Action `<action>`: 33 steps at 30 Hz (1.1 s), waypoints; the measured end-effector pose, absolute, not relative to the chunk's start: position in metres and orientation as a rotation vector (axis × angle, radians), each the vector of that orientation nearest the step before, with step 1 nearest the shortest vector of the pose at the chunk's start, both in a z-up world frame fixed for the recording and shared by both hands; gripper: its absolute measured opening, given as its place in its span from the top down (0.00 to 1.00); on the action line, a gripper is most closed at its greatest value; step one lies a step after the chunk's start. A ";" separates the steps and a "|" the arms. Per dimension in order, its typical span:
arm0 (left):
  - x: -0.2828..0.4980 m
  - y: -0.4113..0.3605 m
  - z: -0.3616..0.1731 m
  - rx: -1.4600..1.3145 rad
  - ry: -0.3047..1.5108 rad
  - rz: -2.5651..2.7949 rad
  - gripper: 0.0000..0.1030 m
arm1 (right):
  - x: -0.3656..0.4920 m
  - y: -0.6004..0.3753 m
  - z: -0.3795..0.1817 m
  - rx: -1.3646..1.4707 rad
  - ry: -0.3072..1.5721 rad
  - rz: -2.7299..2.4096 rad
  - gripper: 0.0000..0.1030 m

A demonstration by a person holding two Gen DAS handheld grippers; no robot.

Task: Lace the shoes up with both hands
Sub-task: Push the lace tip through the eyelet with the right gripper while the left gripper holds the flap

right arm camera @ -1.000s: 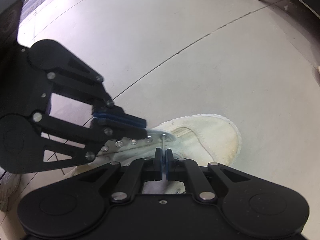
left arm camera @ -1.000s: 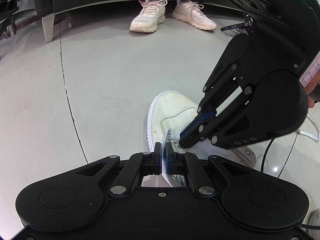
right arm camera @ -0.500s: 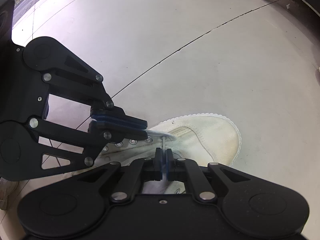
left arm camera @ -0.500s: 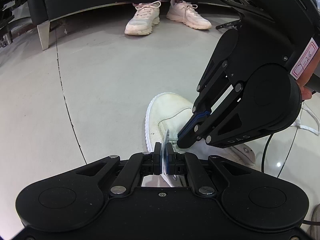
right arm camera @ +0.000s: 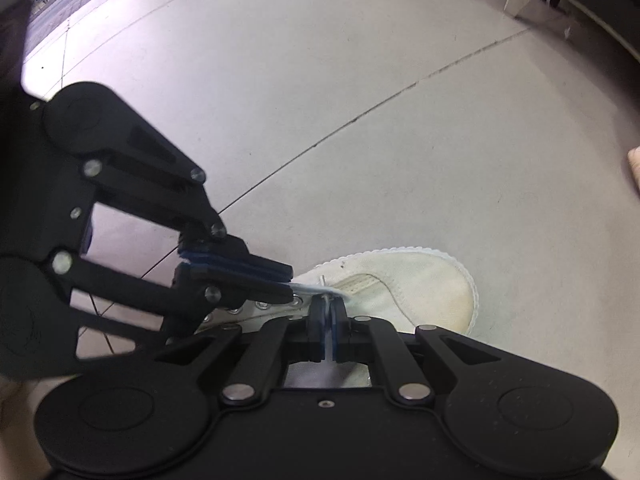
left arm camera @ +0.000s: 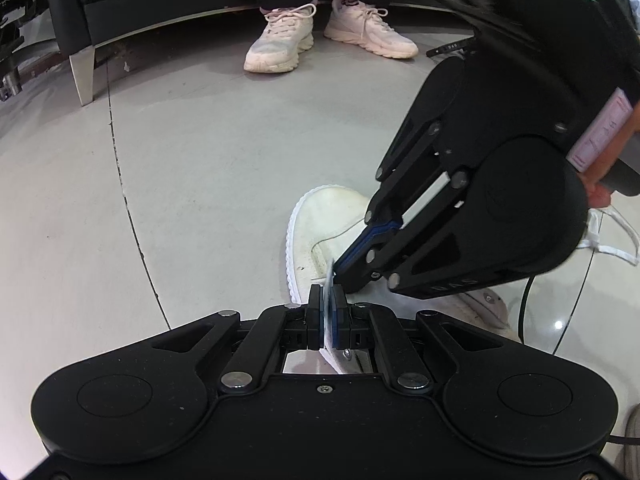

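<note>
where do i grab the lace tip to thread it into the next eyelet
Pinch the lace tip low on its stiff shaft, coming from above the white canvas shoe. It is thin and stands nearly upright beside the eyelets, so pads closing across its sides leave the end free to poke through.

Right hand-held gripper [left arm camera: 340, 270] hides the shoe's [left arm camera: 320, 220] eyelets.
</note>
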State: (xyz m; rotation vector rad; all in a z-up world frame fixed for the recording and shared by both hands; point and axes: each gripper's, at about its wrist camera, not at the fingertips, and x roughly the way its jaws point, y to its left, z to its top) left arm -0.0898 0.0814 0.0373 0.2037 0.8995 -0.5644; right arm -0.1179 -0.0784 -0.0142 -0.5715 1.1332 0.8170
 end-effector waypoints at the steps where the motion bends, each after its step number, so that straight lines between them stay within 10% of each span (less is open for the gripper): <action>1: -0.089 0.082 0.037 0.201 0.901 -0.565 0.97 | -0.135 -0.080 -0.013 -0.568 1.124 0.818 0.94; 33: -0.099 0.079 0.030 0.198 0.899 -0.623 0.97 | -0.169 -0.109 -0.004 -0.504 1.031 0.786 0.99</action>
